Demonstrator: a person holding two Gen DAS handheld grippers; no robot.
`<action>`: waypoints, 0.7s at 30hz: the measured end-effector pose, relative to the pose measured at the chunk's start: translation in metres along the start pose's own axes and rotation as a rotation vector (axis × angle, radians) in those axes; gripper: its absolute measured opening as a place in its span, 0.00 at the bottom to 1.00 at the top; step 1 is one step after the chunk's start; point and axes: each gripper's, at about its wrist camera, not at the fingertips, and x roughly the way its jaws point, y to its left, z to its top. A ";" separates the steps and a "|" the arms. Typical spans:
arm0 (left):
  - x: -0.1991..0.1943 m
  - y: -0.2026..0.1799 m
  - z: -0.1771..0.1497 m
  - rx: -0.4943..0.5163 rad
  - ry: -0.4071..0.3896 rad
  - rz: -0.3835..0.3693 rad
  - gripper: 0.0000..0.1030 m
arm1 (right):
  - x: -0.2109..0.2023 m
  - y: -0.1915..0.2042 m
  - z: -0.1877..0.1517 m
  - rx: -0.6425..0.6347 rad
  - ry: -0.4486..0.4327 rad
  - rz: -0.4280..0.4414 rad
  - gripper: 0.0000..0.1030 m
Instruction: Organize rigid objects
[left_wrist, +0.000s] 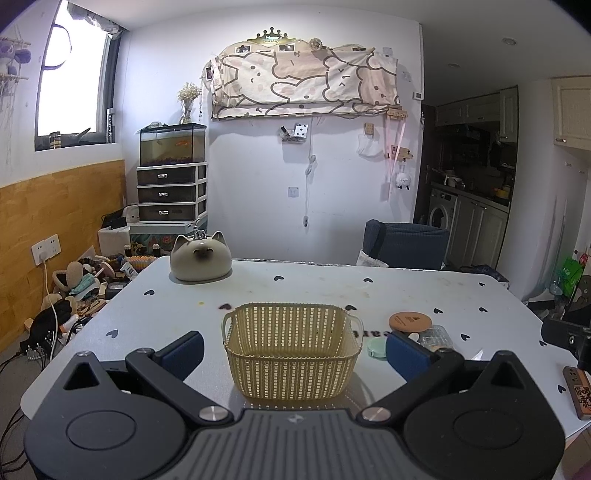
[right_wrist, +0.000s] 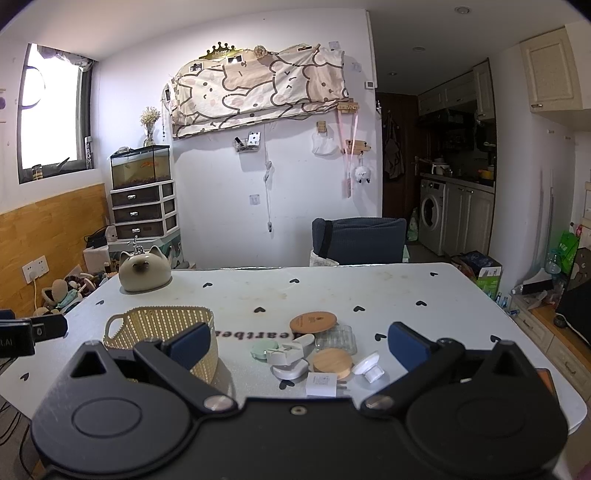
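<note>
Two low wrist views across the table (left_wrist: 406, 291), sharing the basket (left_wrist: 291, 350) and far wall.

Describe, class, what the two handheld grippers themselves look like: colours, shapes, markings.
Both the left gripper and the right gripper look alike: matte black bodies with two round discs, black angled arms on silver pivot bolts, triangular cut-outs, and jaws tipped with dark blue rectangular pads. The left's centre plate is ribbed grey; the right's is plain black with a screw. No hands or sleeves show.

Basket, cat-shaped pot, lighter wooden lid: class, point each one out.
basket (left_wrist: 291, 363), left wrist view, front wall.
cat-shaped pot (right_wrist: 144, 274), right wrist view, front of body.
lighter wooden lid (right_wrist: 332, 362), right wrist view, top face.
</note>
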 end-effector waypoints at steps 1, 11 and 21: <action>0.000 0.000 0.000 0.000 0.000 -0.001 1.00 | 0.000 0.000 0.000 0.000 0.001 0.000 1.00; -0.001 0.011 -0.012 -0.001 0.001 -0.002 1.00 | 0.000 0.001 0.000 0.001 0.002 0.000 1.00; 0.000 0.010 -0.011 -0.003 0.002 -0.002 1.00 | -0.001 0.001 0.000 0.000 0.002 0.001 1.00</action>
